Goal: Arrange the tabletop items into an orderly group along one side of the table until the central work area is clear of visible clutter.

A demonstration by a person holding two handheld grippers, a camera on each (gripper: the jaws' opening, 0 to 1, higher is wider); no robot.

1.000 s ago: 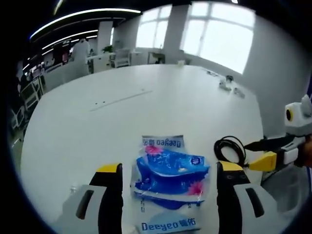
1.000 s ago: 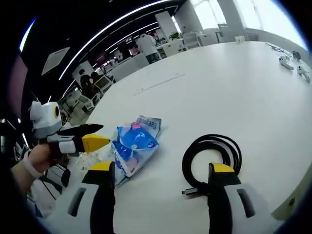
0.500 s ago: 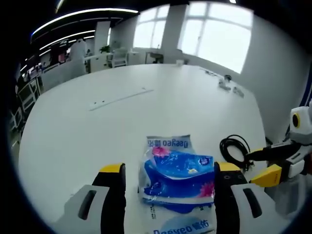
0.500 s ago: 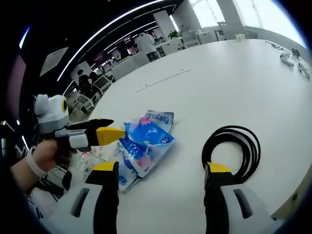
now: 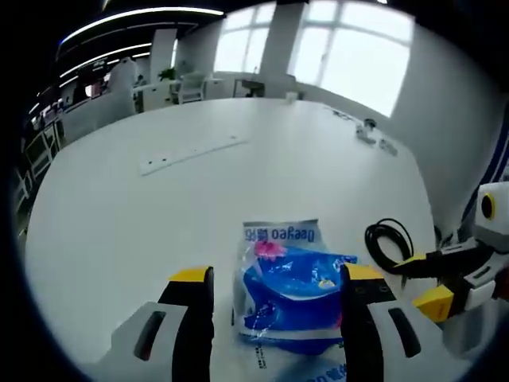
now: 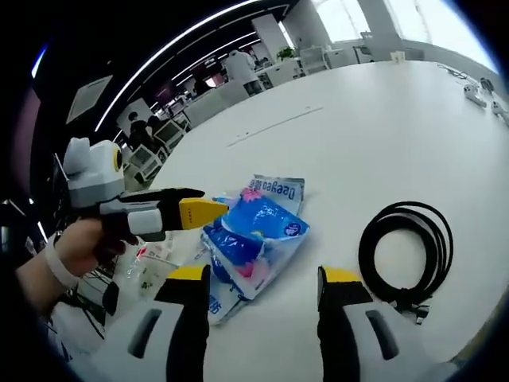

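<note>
My left tool is spread wide around the tissue pack lying between its jaws: soft, light, slippery film, so I'd pinch its middle. Right tool is released too, cable coil beside it.

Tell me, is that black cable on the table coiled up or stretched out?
Coiled. The black cable lies in a round loop flat on the white table, its plug end by the loop's lower edge.

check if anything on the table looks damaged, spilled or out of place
Nothing looks spilled or broken. The blue tissue pack lies crumpled and askew near the table edge, and the black coiled cable sits loose beside it, apart from it. Both grippers hover with jaws open.
</note>
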